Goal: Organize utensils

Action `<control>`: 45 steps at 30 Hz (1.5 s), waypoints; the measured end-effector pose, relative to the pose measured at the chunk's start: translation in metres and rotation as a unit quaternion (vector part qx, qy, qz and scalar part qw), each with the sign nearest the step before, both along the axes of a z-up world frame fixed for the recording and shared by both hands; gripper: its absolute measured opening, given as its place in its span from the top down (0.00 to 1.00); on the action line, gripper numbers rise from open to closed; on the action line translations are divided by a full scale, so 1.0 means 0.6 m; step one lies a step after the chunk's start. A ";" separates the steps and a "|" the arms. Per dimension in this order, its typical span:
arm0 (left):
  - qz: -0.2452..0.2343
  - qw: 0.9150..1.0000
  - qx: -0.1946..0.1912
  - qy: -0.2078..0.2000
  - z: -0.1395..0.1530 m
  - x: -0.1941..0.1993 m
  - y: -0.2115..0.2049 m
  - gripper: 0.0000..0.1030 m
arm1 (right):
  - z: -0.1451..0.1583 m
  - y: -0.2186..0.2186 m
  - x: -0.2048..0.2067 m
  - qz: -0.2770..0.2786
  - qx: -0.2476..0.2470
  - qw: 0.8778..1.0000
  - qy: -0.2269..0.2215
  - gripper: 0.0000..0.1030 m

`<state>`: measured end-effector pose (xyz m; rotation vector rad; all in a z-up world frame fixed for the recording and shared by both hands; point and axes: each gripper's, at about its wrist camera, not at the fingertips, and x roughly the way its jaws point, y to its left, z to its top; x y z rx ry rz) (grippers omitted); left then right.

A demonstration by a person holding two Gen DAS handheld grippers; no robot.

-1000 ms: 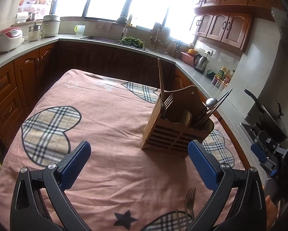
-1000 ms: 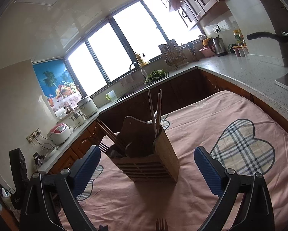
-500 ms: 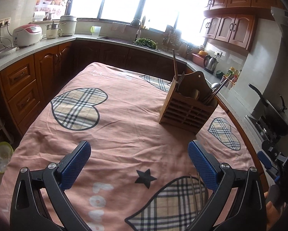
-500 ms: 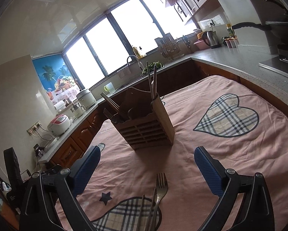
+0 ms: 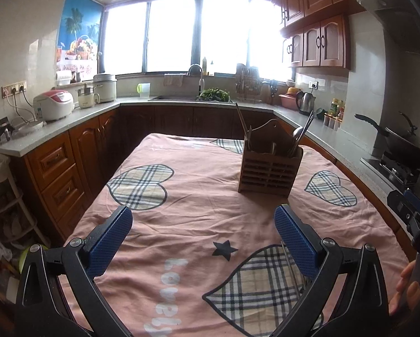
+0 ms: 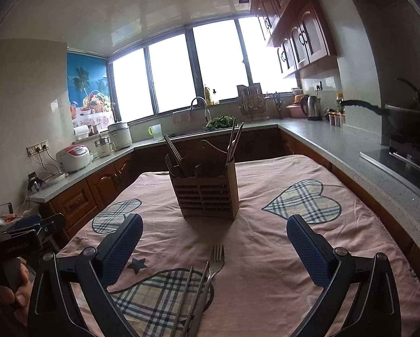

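Both grippers [image 5: 203, 226] [image 6: 214, 231] have black arms, silver screws, dimpled blue pads [image 6: 305, 245]; bare fingers [image 6: 20, 289], perhaps a thumb.

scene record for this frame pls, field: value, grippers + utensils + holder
left gripper: open, empty, above the cloth
right gripper: open, empty, pointed at the loose utensils
holder: wooden caddy, upright on the pink tablecloth
in holder: chopsticks, forks, spoon
loose fork: flat on the cloth, tines toward the holder
loose chopsticks: metal pair lying beside the fork, on its left
contact: neither gripper touches anything
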<state>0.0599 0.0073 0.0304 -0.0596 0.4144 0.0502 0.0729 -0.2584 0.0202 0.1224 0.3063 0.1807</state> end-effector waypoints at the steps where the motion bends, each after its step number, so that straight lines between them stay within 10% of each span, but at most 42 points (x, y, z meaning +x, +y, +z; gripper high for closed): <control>1: 0.002 1.000 0.005 -0.012 0.006 -0.011 -0.002 0.00 | 0.006 0.004 -0.011 -0.002 -0.009 1.000 -0.012 0.00; 7: 0.003 0.999 0.022 -0.047 0.012 -0.039 -0.010 0.00 | 0.019 0.015 -0.054 0.005 -0.026 0.997 -0.069 0.00; 45: 0.008 1.000 0.007 -0.016 -0.056 -0.030 -0.002 0.00 | -0.067 0.018 -0.039 0.021 -0.015 0.999 -0.040 0.00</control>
